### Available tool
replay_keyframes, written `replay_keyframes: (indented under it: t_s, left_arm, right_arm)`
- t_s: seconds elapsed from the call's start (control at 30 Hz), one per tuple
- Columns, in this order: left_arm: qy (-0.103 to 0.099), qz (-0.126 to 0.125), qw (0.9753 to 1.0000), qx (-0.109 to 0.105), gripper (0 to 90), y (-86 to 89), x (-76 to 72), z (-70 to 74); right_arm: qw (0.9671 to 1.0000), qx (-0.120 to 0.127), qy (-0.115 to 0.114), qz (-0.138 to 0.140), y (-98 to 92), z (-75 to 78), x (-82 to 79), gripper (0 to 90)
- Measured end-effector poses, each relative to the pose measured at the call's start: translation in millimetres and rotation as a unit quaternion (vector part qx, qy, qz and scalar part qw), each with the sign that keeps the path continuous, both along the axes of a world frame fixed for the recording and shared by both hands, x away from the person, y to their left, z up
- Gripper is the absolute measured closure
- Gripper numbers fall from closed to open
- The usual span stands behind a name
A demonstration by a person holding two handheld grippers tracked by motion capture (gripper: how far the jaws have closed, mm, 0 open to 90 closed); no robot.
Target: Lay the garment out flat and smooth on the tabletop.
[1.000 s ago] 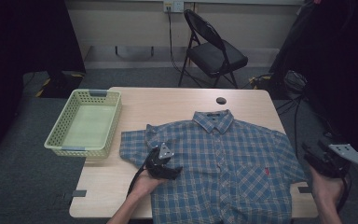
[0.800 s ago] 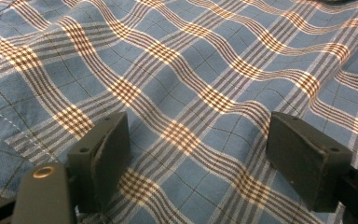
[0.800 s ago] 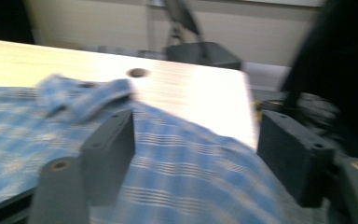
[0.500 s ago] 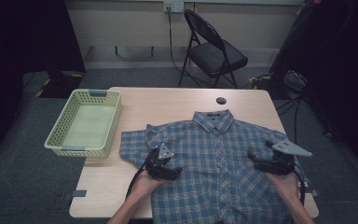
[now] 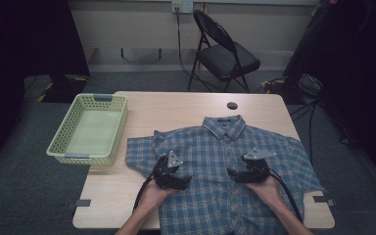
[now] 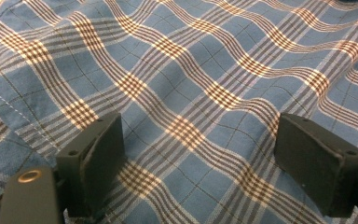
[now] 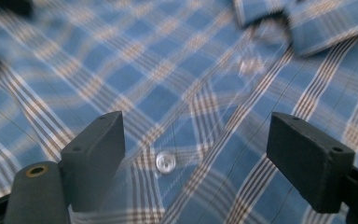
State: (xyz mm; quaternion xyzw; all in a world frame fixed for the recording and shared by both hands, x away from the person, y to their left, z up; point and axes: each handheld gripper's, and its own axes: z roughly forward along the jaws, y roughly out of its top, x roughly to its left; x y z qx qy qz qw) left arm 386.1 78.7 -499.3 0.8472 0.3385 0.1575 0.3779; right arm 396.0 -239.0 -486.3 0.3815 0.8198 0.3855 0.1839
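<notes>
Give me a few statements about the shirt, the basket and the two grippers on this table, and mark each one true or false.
1. The plaid shirt lies spread flat on the table with its collar pointing away from the person. True.
2. The left gripper is clamped shut on the fabric. False: in the left gripper view its jaws stand wide apart over the cloth.
3. The green basket holds a folded shirt. False: it is empty and sits at the table's left edge.
4. The right gripper is open above the shirt front, with a white button between its jaws. True.
5. A folding chair stands beyond the far side of the table. True.
</notes>
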Motion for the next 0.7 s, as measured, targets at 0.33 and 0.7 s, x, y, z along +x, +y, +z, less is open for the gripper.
replay_keyframes:
  t_s: [0.33, 0.7]
  left_arm:
    - [0.005, -0.016, 0.9999, -0.002, 15.6, -15.2, -4.6, -0.1]
    - [0.003, 0.007, 0.9978, -0.065, 19.2, 29.8, -6.1, 32.6]
  right_arm:
    - [0.9990, -0.025, 0.029, -0.024, -8.5, -10.5, -2.7, 16.0]
    - [0.9982, -0.022, 0.026, -0.049, -32.4, -10.9, -17.4, 16.0]
